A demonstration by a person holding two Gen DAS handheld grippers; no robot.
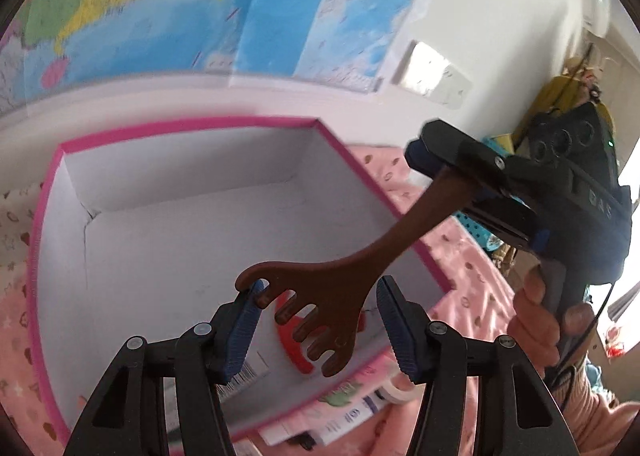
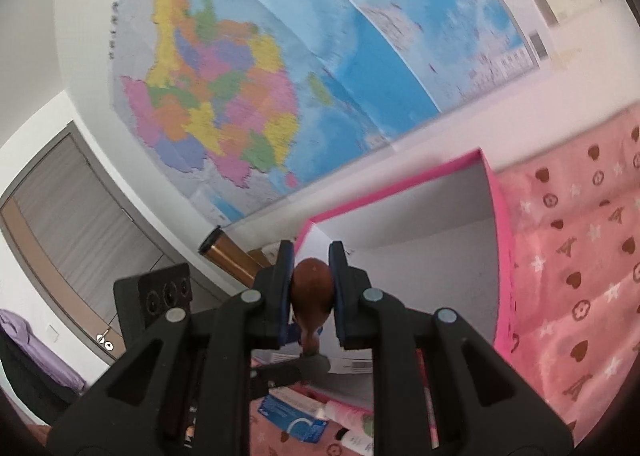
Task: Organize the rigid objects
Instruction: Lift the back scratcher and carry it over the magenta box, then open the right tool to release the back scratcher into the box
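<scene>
A brown wooden back scratcher (image 1: 360,268) hangs over an open white box with a pink rim (image 1: 188,124). My right gripper (image 1: 448,168) is shut on its handle end, which shows as a brown knob (image 2: 312,288) between the fingers in the right wrist view. Its toothed head sits between the fingers of my left gripper (image 1: 318,320), which is open; the left blue pad (image 1: 244,320) touches one tip of the head. A red curved object (image 1: 292,344) lies on the box floor under the head.
The box (image 2: 500,240) stands on a pink patterned cloth (image 2: 568,256) by a wall with a large map (image 2: 248,88). Small packets and a tape roll (image 1: 396,388) lie in front of the box. A brass tube (image 2: 228,256) and a grey door (image 2: 80,212) are at left.
</scene>
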